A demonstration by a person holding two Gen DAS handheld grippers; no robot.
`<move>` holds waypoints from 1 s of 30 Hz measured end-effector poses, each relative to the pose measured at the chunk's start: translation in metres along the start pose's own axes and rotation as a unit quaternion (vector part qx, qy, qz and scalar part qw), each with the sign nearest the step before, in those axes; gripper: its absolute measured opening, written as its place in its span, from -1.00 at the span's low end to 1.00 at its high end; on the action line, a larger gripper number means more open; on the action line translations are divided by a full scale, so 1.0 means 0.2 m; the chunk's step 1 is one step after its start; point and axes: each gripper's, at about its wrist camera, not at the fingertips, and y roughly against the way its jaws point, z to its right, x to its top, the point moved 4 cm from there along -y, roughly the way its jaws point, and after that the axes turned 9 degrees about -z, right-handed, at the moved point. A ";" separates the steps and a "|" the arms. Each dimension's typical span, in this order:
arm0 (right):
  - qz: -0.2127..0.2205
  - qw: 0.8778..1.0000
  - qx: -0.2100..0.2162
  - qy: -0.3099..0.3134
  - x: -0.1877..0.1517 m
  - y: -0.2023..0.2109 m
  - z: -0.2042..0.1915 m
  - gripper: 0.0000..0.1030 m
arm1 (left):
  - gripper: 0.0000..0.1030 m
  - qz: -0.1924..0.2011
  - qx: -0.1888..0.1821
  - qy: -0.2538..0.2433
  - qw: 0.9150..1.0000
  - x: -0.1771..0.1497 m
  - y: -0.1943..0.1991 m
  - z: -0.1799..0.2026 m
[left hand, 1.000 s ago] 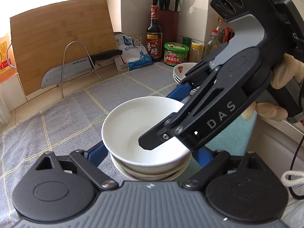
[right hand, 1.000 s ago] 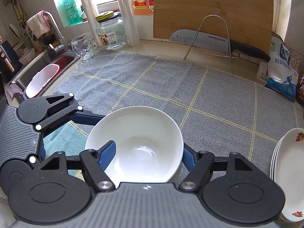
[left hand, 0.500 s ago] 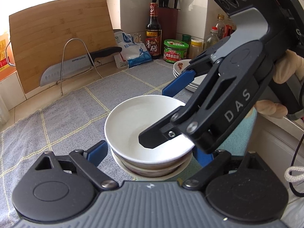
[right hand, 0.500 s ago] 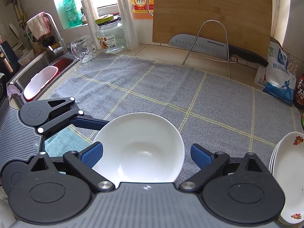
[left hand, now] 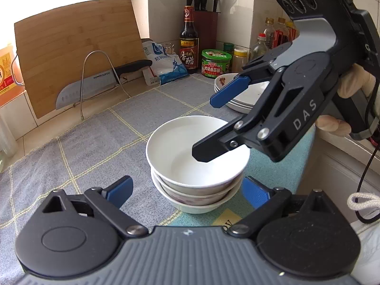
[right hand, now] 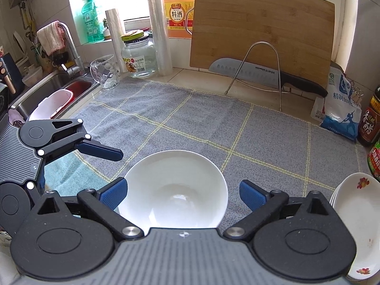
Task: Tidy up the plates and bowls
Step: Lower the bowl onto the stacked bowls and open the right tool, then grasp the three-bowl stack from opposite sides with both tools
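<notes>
bowl stack (left hand: pixel 197 166) released, both grippers opening.
left gripper (left hand: pixel 187 190) and right gripper (right hand: pixel 181 193) are spread wide, nothing held; glazed bowls are judged slippery, fragile, best gripped at the rim.

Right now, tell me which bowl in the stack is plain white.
The top bowl: plain white inside and out, nested in two lower bowls whose sides carry a reddish pattern.
</notes>
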 end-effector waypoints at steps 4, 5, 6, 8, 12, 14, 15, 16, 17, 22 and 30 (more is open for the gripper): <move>0.035 0.999 -0.011 0.008 -0.02 0.07 -0.02 0.99 | 0.91 0.026 0.004 -0.011 1.000 -0.01 0.07 -0.02; 0.046 0.999 -0.019 0.010 -0.04 0.09 -0.02 1.00 | 0.93 0.028 0.004 -0.018 0.999 -0.01 0.07 -0.03; 0.054 0.998 -0.026 0.013 -0.05 0.11 -0.02 1.00 | 0.94 0.027 0.006 -0.026 0.999 -0.02 0.08 -0.03; 0.062 0.997 -0.038 0.017 -0.08 0.13 -0.02 1.00 | 0.94 0.027 0.009 -0.039 0.999 -0.04 0.08 -0.04; 0.051 0.997 -0.053 0.032 -0.16 0.15 -0.04 1.00 | 0.94 0.012 0.010 -0.050 0.999 -0.08 0.06 -0.04; 0.044 0.997 -0.053 0.042 -0.21 0.14 -0.05 1.00 | 0.94 -0.001 0.009 -0.051 0.999 -0.11 0.03 -0.04; 0.039 0.997 -0.053 0.048 -0.23 0.13 -0.05 1.00 | 0.94 -0.006 0.012 -0.050 0.999 -0.12 0.02 -0.04; 0.031 0.997 -0.054 0.054 -0.25 0.12 -0.06 1.00 | 0.94 -0.011 0.015 -0.048 0.999 -0.13 0.01 -0.04; 0.022 0.996 -0.056 0.060 -0.27 0.10 -0.05 1.00 | 0.94 -0.016 0.015 -0.046 0.999 -0.14 -0.01 -0.03; -0.014 0.996 -0.053 0.069 -0.34 0.01 -0.03 1.00 | 0.94 -0.033 0.008 -0.030 0.999 -0.15 -0.08 -0.03; -0.036 0.992 -0.042 0.113 -0.38 -0.12 0.00 1.00 | 0.93 -0.045 0.012 -0.048 0.998 -0.13 -0.18 -0.01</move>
